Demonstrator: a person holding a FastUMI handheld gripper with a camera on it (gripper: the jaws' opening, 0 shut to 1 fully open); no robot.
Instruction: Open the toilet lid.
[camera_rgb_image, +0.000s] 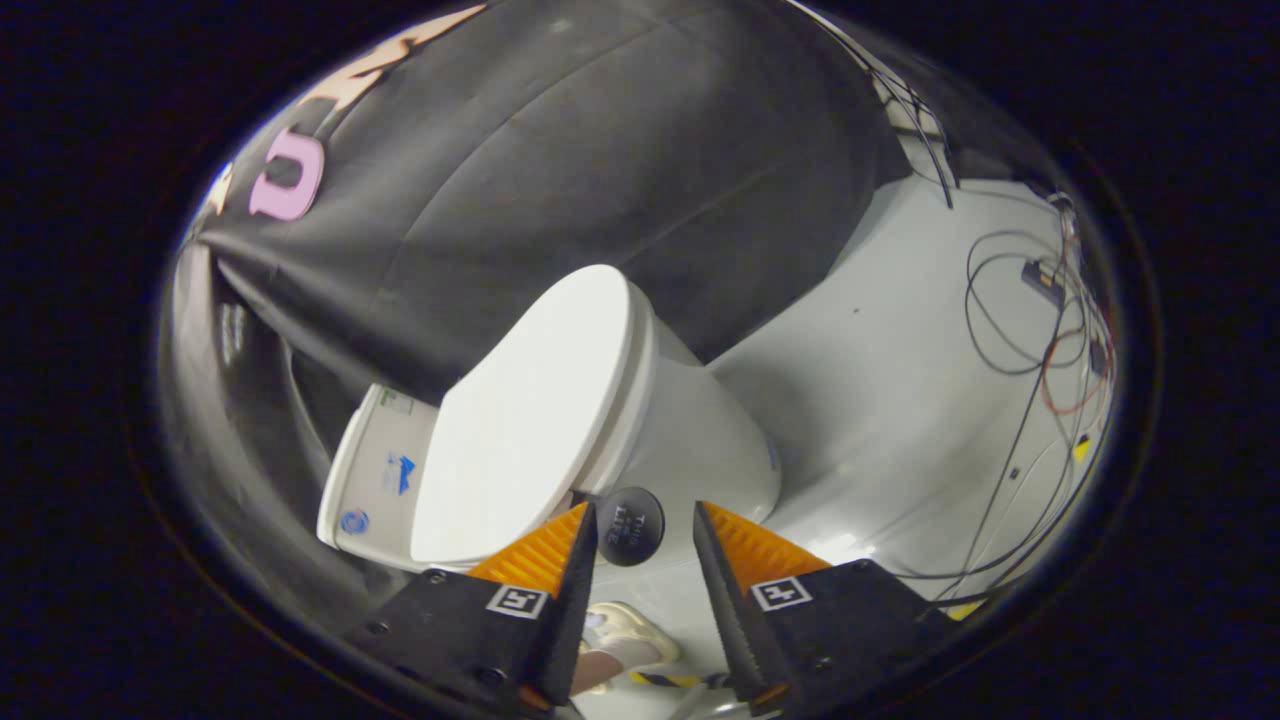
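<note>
Lid down, or nearly so, is how the toilet looks from where I stand: the white lid lies flat over the seat, its rounded front end pointing away toward the black cloth wall, its hinge end near the tank. The view is tilted, so I cannot tell whether the lid has lifted slightly at all. The hand-held gripper hangs with its fingers parted and nothing between them but air; they touch neither lid nor bowl. Just ahead of the gap sits a small round dark knob at the lid's edge, which looks like the handle meant for lifting. A shoe of the person holding the tool shows on the pale floor below, and loose cables trail across the floor well off to the side. I judge the job barely begun: the fingers have yet to take the knob, and the whole swing up toward the tank remains.
</note>
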